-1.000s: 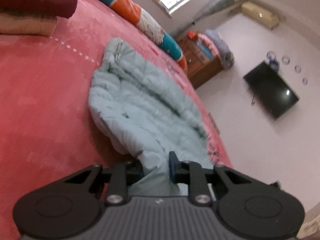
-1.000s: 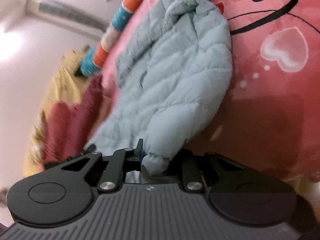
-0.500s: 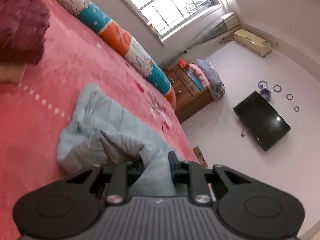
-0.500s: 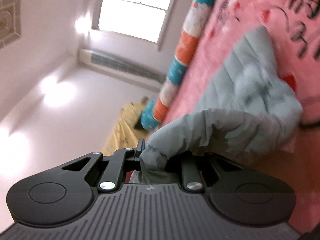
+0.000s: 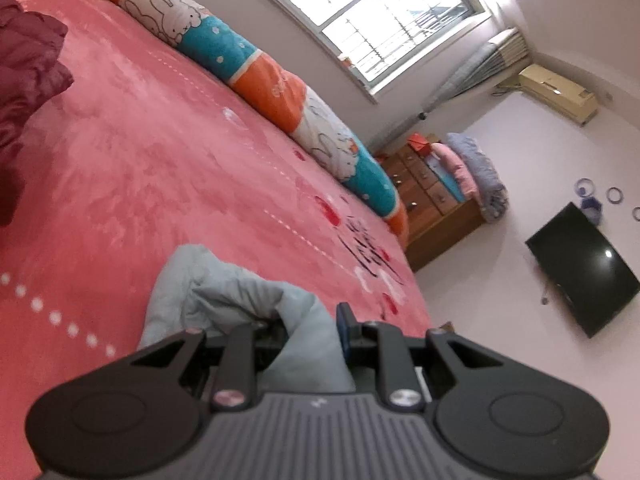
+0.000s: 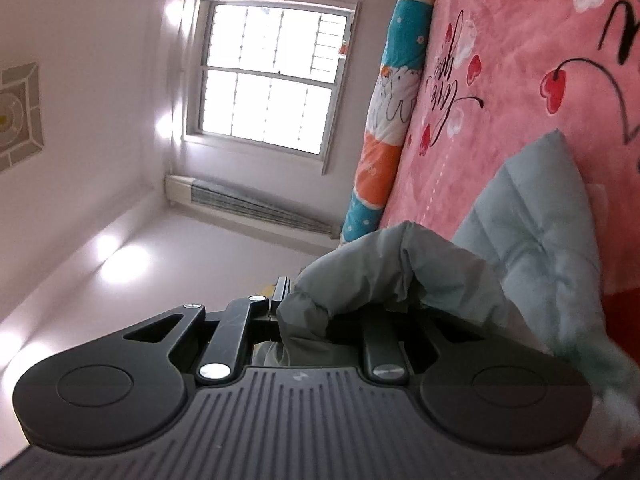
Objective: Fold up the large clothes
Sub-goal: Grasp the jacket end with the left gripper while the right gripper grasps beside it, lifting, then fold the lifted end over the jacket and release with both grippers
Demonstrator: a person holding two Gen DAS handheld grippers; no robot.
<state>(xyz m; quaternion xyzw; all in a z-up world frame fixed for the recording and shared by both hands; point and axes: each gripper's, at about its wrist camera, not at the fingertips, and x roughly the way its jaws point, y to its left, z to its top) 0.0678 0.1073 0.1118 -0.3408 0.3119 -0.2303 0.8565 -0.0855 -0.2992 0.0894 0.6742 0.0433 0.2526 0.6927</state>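
Note:
A pale blue quilted jacket (image 5: 224,300) lies bunched on the pink bedspread (image 5: 140,152). My left gripper (image 5: 308,336) is shut on a fold of its edge, and the cloth fills the gap between the fingers. In the right wrist view the same jacket (image 6: 536,232) is doubled over near the camera. My right gripper (image 6: 320,316) is shut on another bunched edge, which drapes over and hides the right finger. Most of the jacket is hidden below both grippers.
A long rolled bolster (image 5: 256,76) in orange, teal and white lies along the far bed edge under the window (image 5: 372,16). A dark red folded garment (image 5: 24,92) sits at the left. A wooden dresser (image 5: 436,208) and wall television (image 5: 580,276) stand beyond the bed.
Both grippers have carried their jacket edges across the bed towards the bolster, folding the spread-out jacket over itself. The right gripper has tilted upward, now showing the window and ceiling.

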